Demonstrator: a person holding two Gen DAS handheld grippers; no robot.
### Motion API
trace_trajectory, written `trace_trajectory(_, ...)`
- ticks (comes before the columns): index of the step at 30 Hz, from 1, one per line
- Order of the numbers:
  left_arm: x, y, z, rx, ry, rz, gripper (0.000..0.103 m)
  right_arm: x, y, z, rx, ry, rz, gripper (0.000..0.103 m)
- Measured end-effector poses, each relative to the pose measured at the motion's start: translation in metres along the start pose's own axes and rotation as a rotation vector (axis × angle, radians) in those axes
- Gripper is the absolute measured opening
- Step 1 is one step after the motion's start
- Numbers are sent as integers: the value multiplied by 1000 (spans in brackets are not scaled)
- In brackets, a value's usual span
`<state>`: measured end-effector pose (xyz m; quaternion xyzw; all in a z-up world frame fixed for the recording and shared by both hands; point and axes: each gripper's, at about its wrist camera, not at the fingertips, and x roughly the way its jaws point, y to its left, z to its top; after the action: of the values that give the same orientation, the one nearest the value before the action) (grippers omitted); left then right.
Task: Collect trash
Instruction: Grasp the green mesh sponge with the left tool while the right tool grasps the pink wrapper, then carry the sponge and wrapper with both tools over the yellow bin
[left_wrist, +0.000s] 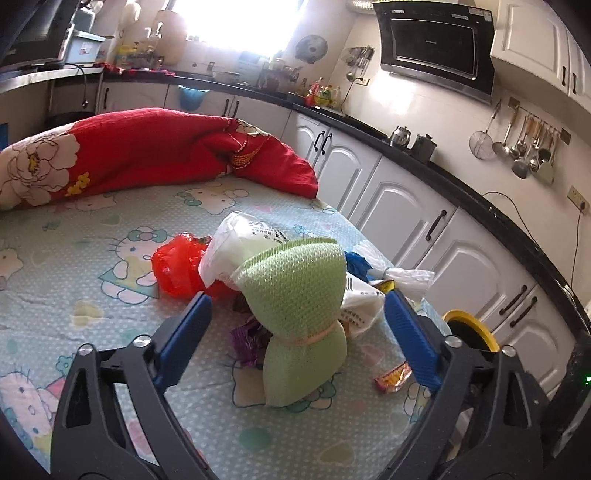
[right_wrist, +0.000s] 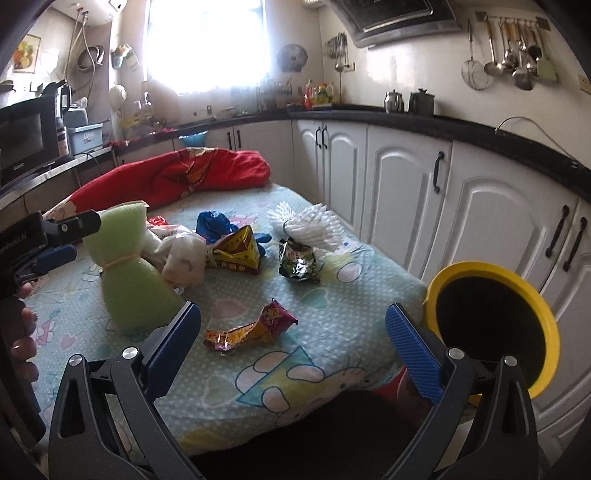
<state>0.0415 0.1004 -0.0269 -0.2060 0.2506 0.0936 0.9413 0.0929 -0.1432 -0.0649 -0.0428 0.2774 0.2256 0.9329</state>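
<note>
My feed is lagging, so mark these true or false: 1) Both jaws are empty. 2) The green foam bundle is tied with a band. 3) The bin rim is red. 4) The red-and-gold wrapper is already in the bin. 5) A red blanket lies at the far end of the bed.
1) True: the left gripper and right gripper stand open, pressing on nothing.
2) True: the green foam bundle is cinched with a band.
3) False: the bin has a yellow rim.
4) False: the red-and-gold wrapper lies on the bed sheet.
5) True: the red blanket lies there.
</note>
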Motion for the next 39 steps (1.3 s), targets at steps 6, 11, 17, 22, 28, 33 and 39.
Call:
trace_trajectory(6, 13, 10, 8, -81, 23, -16, 81, 28, -2, 3, 26, 62, 38, 96)
trace_trajectory(11, 23, 18, 6, -136, 58, -49, 68, 52, -7, 3, 87, 140, 75, 85)
trace_trajectory(17, 25, 21, 4, -140, 73, -59, 53, 75, -10, -3, 150, 248, 123, 54)
trace_trajectory(22, 20, 21, 3, -132, 69, -72, 41, 72, -6, -8, 125, 246, 135, 29)
trace_trajectory(28, 11, 16, 0, -111, 59, -81, 32, 69, -5, -8, 116, 242, 140, 22)
trace_trajectory(33, 2, 8, 0, -71, 47, -101, 28, 64, -3, -6, 100, 230, 151, 18)
trace_trajectory(39, -11, -6, 5, -15, 15, -127, 26, 49, -6, 8, 79, 171, 165, 18)
